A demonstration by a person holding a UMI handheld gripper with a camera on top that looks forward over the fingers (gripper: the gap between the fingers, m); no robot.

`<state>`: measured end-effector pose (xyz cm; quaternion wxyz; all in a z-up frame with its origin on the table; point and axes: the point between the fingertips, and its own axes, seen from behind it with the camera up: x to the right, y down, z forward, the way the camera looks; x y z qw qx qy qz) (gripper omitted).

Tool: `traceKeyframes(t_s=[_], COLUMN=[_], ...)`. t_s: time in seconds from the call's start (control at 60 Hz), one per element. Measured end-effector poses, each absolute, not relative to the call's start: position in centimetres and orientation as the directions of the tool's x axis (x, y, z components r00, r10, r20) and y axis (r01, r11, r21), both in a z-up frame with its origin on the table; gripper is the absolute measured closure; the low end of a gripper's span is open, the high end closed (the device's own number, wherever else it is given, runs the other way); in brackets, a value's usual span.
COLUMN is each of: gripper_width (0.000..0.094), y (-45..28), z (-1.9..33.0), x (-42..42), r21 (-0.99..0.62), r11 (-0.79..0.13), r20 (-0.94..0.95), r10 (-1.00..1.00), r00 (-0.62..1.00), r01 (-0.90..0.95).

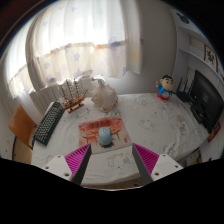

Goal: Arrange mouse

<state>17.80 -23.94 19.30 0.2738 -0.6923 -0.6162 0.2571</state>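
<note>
A light blue mouse (105,134) sits on an orange patterned mouse pad (101,129) in the middle of a table covered with a white cloth (150,125). My gripper (112,160) hovers just short of the mouse, open wide, with nothing between its pink pads (78,158). The mouse lies just ahead of the fingers, slightly left of the midline between them.
A black keyboard (47,122) lies at the left, next to a brown board (22,126). A white plush toy (102,95) and a small wire rack (71,98) stand behind the pad. A cartoon figurine (163,88) and a dark monitor (206,100) are at the right.
</note>
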Motion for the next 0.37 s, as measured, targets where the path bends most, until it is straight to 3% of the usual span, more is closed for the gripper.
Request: traceKeyframes(t_s=[0.367], gripper_width=[0.0092], y=[-22.9], z=[17.7], x=[18.5], r21=[-0.682], r11=[-0.069], r20=[-0.011], r10=[0.996], r00=[0.084], r01=[0.728])
